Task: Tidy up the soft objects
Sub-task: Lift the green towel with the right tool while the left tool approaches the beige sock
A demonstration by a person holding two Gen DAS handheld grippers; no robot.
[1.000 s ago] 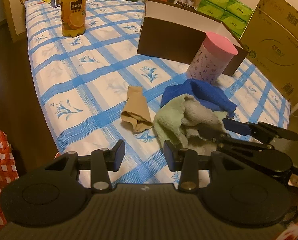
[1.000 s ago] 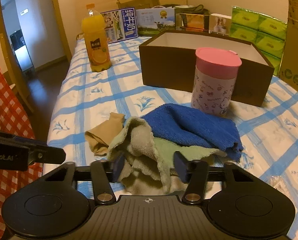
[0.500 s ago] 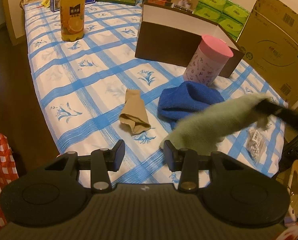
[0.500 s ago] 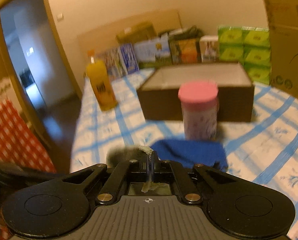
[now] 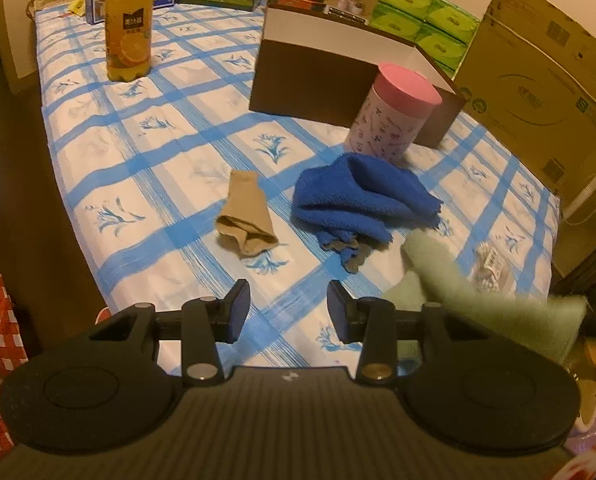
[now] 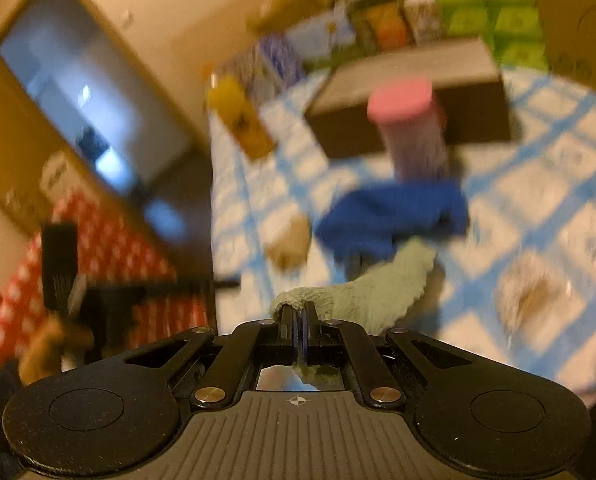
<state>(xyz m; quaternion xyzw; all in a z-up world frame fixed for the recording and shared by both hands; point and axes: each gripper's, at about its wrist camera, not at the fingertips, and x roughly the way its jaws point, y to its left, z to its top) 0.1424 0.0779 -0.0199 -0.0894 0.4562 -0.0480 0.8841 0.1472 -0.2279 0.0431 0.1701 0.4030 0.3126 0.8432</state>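
Progress looks early: we have only the green cloth lifted, pinched in our right tongs, which are pressed tight on its edge. Our left tongs hang spread and empty above the bed. Still lying there, near each other, are the blue towel and the tan sock (both untouched, we judge). The brown box behind shows nothing inside from here.

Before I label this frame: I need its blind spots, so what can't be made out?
- Box contents: left view, hidden by its wall.
- Green cloth: left view, blurred, far end behind the gripper body.
- Small packet: too small, blurred.
- Right view: motion blur smears the bottle label.
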